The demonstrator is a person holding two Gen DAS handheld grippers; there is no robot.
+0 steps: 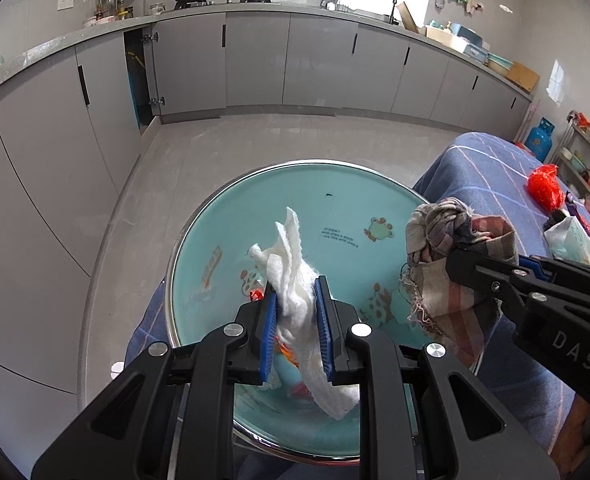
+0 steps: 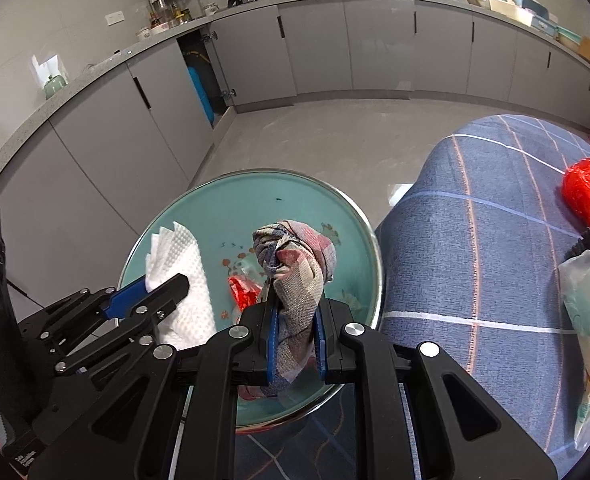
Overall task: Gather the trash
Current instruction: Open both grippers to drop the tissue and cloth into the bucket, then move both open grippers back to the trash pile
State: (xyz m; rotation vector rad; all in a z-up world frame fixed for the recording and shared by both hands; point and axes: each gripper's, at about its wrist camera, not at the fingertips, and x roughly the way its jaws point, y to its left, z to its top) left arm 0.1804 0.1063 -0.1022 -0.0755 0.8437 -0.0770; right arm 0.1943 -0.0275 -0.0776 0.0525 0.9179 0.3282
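Trash is hanging over the teal basin point(image 1: 255, 200), the landmark for everything else: the left gripper point(image 1: 295, 320) is holding a crumpled white paper towel point(image 1: 295, 280) above the basin's middle, jaws clamped tight on it, and the right gripper point(image 2: 295, 344) is gripping a knotted striped rag point(image 2: 295, 264) above the basin's right side, jaws likewise pinched on the cloth. A red plastic scrap point(image 2: 243, 292) is already lying inside the basin, beneath both loads. To the right of the basin, on the table point(image 2: 475, 260) with its blue checked cloth, a red bag point(image 2: 583, 188) and a tissue pack point(image 2: 587, 300) are waiting. Judging by this, the drop-off step is in hand; the next move is calling for both jaws to be opening so towel and rag fall inside the rim, then reaching right for the remaining items.
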